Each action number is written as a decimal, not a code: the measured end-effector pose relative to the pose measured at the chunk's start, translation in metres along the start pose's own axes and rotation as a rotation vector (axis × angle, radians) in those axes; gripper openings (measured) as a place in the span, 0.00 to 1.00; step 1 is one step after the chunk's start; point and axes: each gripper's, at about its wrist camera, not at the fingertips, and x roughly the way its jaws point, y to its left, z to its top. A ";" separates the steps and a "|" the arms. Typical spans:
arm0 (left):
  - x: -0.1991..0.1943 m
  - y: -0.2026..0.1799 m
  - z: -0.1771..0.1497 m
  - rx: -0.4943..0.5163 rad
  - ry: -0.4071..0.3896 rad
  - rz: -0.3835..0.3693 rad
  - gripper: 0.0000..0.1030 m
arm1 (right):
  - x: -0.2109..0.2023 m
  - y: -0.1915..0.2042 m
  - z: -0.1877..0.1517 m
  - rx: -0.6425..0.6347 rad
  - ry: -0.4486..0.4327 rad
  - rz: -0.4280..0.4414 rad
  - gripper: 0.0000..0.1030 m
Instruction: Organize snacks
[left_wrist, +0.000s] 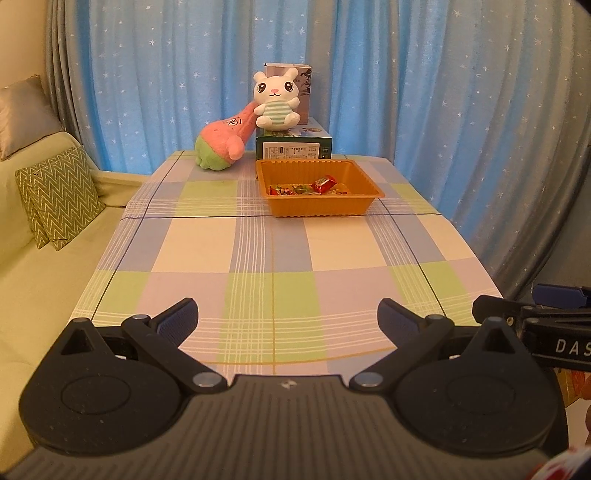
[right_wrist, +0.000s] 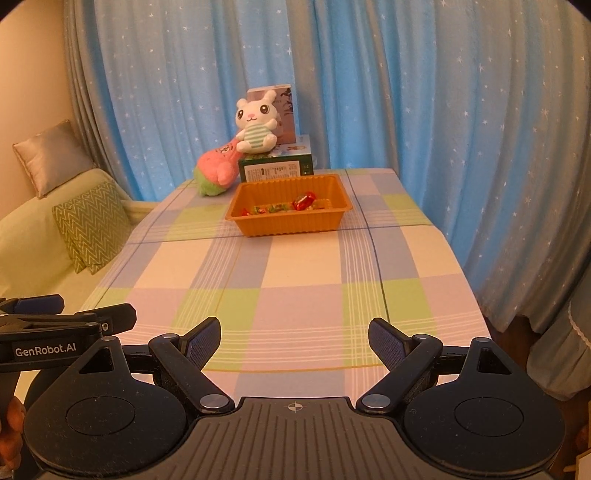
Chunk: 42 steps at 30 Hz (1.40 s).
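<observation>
My table (left_wrist: 280, 258) wears a checked cloth (left_wrist: 221, 206). On it at the far end: orange tray (left_wrist: 317, 206), green box (left_wrist: 293, 147), pink-green plush (left_wrist: 221, 147).

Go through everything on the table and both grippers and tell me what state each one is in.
Left gripper: open, empty.
Right gripper: open, empty.
Orange plastic tray: upright, holding wrapped candies.
White plush rabbit: sitting upright on green box.
Pink plush toy: leaning against that box.

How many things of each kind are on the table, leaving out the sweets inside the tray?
Plush toys: 2, the white rabbit and the pink-and-green toy
Boxes: 2, the green box and the upright box on it
Trays: 1, the orange tray
Total: 5
</observation>
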 end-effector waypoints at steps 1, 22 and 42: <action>0.000 0.000 0.000 0.000 0.001 -0.001 1.00 | 0.000 0.000 0.000 0.001 0.000 -0.001 0.84; 0.000 0.000 0.001 -0.002 0.002 0.000 1.00 | 0.002 0.000 0.000 0.006 -0.003 -0.011 0.84; 0.001 -0.001 0.002 0.000 0.004 -0.001 1.00 | 0.002 -0.001 0.000 0.005 -0.003 -0.011 0.84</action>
